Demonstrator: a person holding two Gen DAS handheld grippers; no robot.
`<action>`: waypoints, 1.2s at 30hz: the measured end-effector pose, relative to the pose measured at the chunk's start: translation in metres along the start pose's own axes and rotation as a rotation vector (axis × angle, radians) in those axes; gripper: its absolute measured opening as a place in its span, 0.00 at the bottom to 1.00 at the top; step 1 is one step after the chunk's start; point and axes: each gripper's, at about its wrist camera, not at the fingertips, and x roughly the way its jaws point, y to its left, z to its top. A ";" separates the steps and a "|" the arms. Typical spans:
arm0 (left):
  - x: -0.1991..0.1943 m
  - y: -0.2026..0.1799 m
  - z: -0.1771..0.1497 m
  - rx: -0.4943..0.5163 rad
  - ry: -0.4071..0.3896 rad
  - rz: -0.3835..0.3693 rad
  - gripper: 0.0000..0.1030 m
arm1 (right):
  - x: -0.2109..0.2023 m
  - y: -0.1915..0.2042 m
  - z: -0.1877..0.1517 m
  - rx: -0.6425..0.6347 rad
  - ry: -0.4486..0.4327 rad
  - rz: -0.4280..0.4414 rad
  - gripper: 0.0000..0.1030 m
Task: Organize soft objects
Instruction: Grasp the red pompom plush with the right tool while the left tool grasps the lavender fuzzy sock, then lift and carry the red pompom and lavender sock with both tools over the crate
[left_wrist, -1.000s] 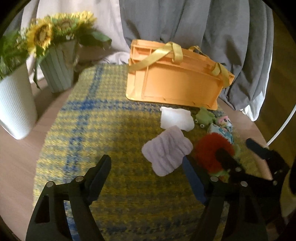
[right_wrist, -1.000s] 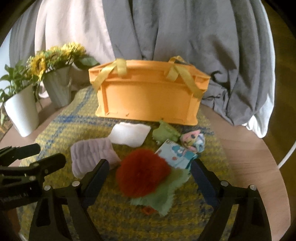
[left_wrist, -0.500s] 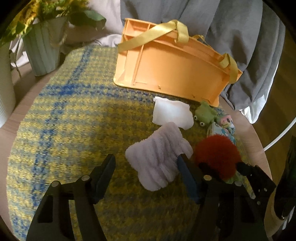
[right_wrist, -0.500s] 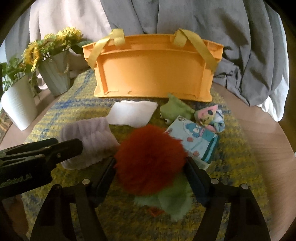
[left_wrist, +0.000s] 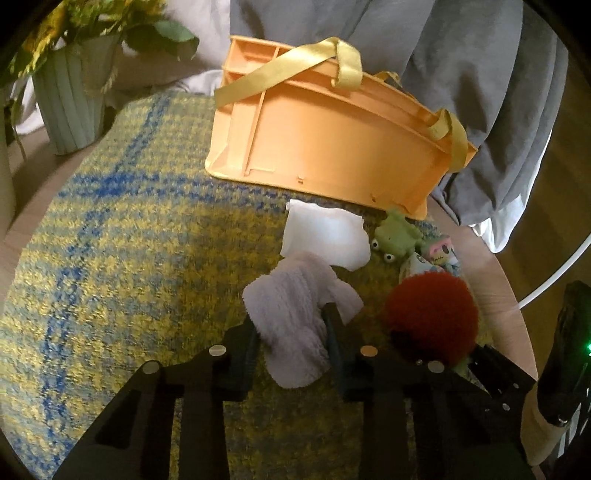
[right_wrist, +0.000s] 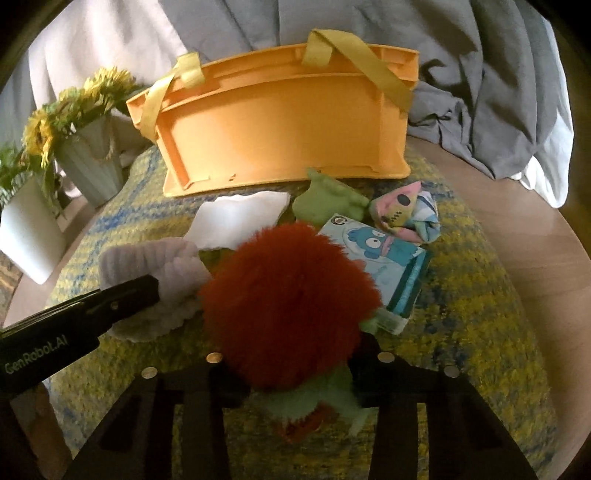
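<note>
Left gripper (left_wrist: 291, 332) clamped on lilac fluffy cloth (left_wrist: 295, 314), red pompom (left_wrist: 432, 317) just right of cloth, orange crate (left_wrist: 332, 147) beyond cloth, white cloth (left_wrist: 325, 236) between

Sunflowers in a ribbed vase (left_wrist: 70, 107) stand beside grey drapery (right_wrist: 480, 74).

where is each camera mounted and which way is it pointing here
Left wrist: sits on the left gripper, looking forward and down over the yellow-blue woven mat at the orange plastic crate with yellow straps; its own black fingers pinch a fluffy lilac cloth.
Right wrist: sits on the right gripper, facing the crate; its fingers flank a red furry pompom toy, and the left gripper enters from the left.
Shared: crate, mat, lilac cloth, pompom.
</note>
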 end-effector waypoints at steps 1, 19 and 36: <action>-0.002 -0.001 0.000 0.006 -0.005 0.005 0.30 | -0.001 -0.001 0.000 0.003 -0.002 0.003 0.38; -0.067 -0.027 0.011 0.106 -0.171 0.088 0.27 | -0.063 -0.003 0.021 0.043 -0.117 0.064 0.36; -0.135 -0.055 0.033 0.173 -0.347 0.099 0.27 | -0.129 -0.002 0.058 0.049 -0.283 0.069 0.36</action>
